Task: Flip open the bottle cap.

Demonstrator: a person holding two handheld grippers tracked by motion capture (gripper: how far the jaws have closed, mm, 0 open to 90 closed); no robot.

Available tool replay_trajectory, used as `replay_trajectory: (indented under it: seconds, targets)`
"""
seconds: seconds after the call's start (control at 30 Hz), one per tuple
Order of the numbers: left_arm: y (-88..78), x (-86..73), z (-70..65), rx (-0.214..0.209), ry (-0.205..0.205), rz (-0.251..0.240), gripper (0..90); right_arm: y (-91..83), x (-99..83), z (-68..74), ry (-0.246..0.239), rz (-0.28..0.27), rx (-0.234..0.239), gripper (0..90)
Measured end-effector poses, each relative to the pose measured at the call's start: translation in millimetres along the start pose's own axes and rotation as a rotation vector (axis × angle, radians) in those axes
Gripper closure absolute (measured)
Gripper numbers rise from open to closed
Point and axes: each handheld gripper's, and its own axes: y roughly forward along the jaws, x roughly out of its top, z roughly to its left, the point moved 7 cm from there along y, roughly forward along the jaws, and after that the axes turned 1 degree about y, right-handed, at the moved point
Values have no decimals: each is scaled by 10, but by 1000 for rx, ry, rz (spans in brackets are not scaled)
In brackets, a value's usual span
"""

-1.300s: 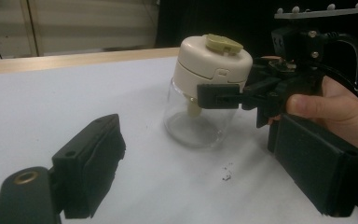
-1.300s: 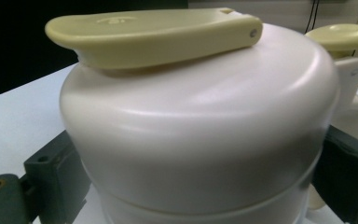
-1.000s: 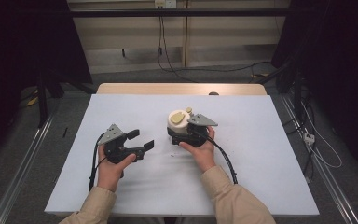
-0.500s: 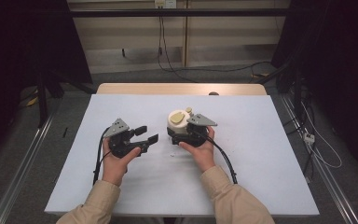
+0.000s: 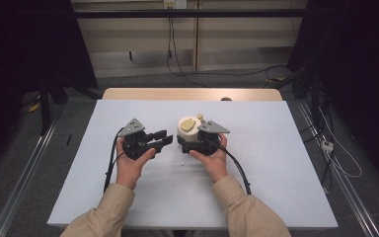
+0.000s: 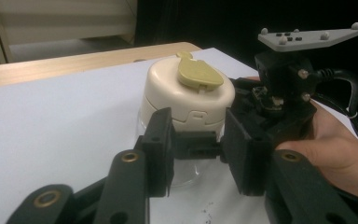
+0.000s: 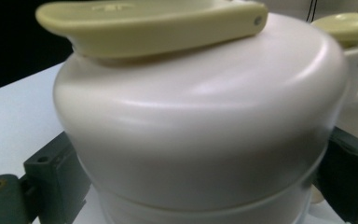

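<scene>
Nearest to the person, the white table (image 5: 276,187) carries two sleeved forearms coming in from the near edge. The left gripper (image 5: 164,140) is held just left of the middle, pointing right toward the cup; its jaws have just been closing, they are now partly open and nothing is between them. Just beside it on the right, the right gripper (image 5: 183,143) has its jaws closed around the lower part of the cream cup (image 5: 190,129), one jaw on each side. The cup stands upright at the middle of the table, its long axis vertical. On top, the olive flip lid (image 6: 199,75) lies flat; its narrow end points toward the far side. Farther away is the wooden table edge (image 5: 192,94).
</scene>
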Motion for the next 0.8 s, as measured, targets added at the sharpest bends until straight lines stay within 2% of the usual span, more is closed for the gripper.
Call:
replay_trajectory:
  seconds: [0.07,0.43,0.53,0.8]
  targets:
    - [25,13,3,18,18,12,685,6,-14,3,-12,7,-5,48]
    - [132,34,-8,-15,26,22,899,5,-10,2,-15,9,-1,49]
    - [170,47,-28,-30,26,39,900,5,-11,2,-14,10,-1,49]
    - [254,96,-48,-23,36,66,900,6,-9,1,-13,11,2,49]
